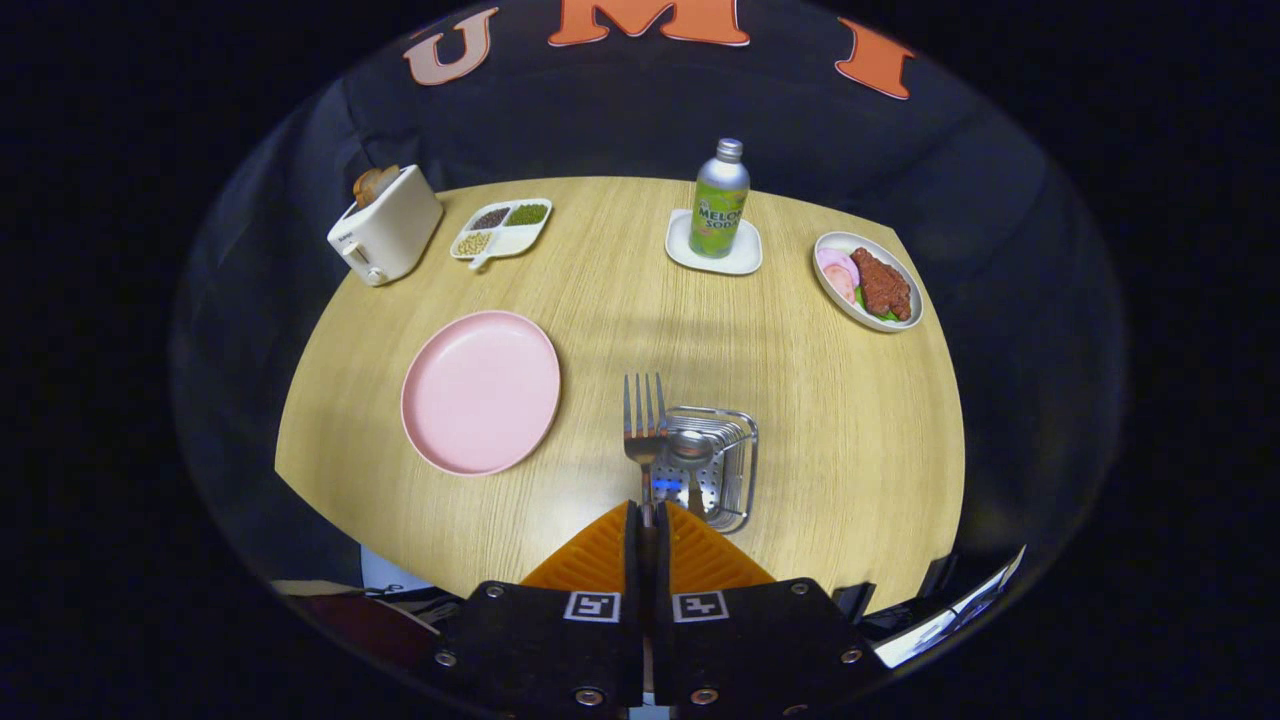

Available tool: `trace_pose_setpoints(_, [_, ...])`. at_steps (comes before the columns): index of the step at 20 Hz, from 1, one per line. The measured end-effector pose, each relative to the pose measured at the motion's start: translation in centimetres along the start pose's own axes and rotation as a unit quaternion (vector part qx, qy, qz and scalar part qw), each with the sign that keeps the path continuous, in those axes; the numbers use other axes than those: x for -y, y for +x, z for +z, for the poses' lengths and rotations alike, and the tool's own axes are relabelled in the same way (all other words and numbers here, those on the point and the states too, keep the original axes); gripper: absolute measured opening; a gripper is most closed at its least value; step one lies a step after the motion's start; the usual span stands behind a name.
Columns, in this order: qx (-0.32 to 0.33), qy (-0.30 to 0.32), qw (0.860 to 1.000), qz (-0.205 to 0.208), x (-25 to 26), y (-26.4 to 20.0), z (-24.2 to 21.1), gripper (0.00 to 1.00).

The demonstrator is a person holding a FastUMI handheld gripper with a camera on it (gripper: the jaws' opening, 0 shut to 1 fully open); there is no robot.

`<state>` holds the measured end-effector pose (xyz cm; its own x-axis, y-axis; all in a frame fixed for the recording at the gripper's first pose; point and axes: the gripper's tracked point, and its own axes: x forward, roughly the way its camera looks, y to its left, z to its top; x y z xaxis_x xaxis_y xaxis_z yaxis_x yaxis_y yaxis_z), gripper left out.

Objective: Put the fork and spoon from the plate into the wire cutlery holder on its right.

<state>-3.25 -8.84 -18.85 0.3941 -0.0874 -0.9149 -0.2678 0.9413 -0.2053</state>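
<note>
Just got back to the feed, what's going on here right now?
The hand-held gripper is shut on the fork, holding it by the handle with the tines pointing away, at the left rim of the wire holder. The spoon already sits in the holder. The pink plate to the left is empty. So the spoon is done and the fork is not yet released.

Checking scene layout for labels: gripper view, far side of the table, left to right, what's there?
Toaster → divided snack tray → soda bottle on a coaster → food plate. Nearer, the tongs are shut on the fork.
</note>
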Motion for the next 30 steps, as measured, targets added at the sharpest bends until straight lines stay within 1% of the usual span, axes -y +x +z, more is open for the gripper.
trace_pose_setpoints(4, [-0.053, -0.025, 0.998, -0.012, 2.4, 0.0, -0.4, 0.05])
trace_pose_setpoints(9, [-0.126, -0.027, 0.992, 0.001, 3.6, 0.9, -1.7, 0.05])
trace_pose_setpoints(12, [-0.163, -0.047, 0.986, -0.002, 4.2, 2.0, -2.2, 0.05])
trace_pose_setpoints(14, [-0.187, -0.054, 0.981, 0.006, 3.9, 2.8, -2.2, 0.05])
trace_pose_setpoints(17, [-0.209, -0.068, 0.975, 0.016, 3.7, 4.1, -1.9, 0.05])
trace_pose_setpoints(20, [-0.217, -0.07, 0.974, 0.015, 3.6, 5.1, -1.4, 0.05])
trace_pose_setpoints(23, [-0.201, -0.068, 0.977, 0.027, 3.1, 5.3, -0.5, 0.06])
trace_pose_setpoints(24, [-0.191, -0.061, 0.979, 0.035, 2.7, 5.3, -0.1, 0.09])
trace_pose_setpoints(26, [-0.168, -0.051, 0.984, 0.043, 2.1, 5.4, 1.2, 0.3])
trace_pose_setpoints(29, [-0.129, -0.043, 0.989, 0.053, 1.7, 4.6, 2.5, 1.0])
trace_pose_setpoints(30, [-0.111, -0.04, 0.992, 0.053, 1.7, 4.3, 3.2, 1.0])
